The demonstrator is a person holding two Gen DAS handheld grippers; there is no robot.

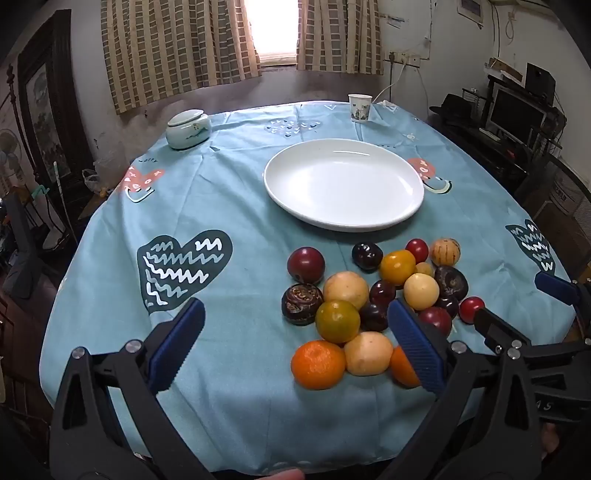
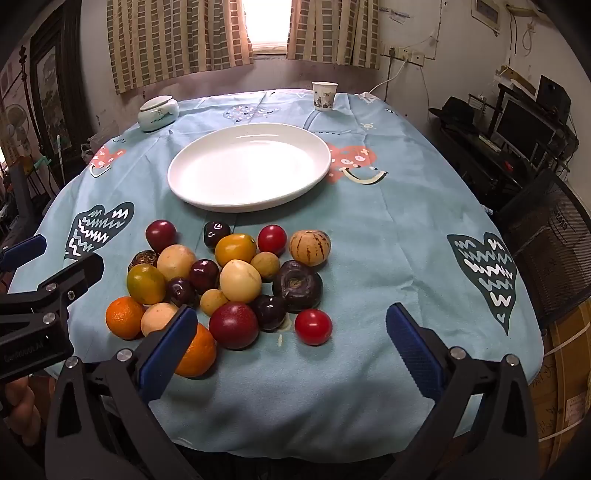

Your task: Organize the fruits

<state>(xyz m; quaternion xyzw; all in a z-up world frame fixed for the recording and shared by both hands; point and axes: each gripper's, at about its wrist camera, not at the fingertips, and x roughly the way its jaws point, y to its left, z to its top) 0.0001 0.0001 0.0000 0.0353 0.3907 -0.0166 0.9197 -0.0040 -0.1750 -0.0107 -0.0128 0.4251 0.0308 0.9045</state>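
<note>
Left tool point(image 1: 295, 347) and right tool point(image 2: 288, 349), both spread wide and holding nothing, hover above the near desk point(image 2: 369, 240) edge. The fruit pile point(image 2: 229, 280) lies before the white plate point(image 2: 251, 166); one orange point(image 2: 195, 350) is partly hidden behind a finger. Curtained window point(image 2: 266, 26) behind.

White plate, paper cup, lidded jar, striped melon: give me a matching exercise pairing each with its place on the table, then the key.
Things:
1. round white plate
2. patterned paper cup
3. pale ceramic lidded jar
4. small striped yellow melon

Places:
A. far left edge of the table
B. right end of the fruit pile
C. far edge, near the curtains' right half
D. middle, just behind the fruit pile

Pairs: 1-D, 2-C, 3-A, 4-B
</note>
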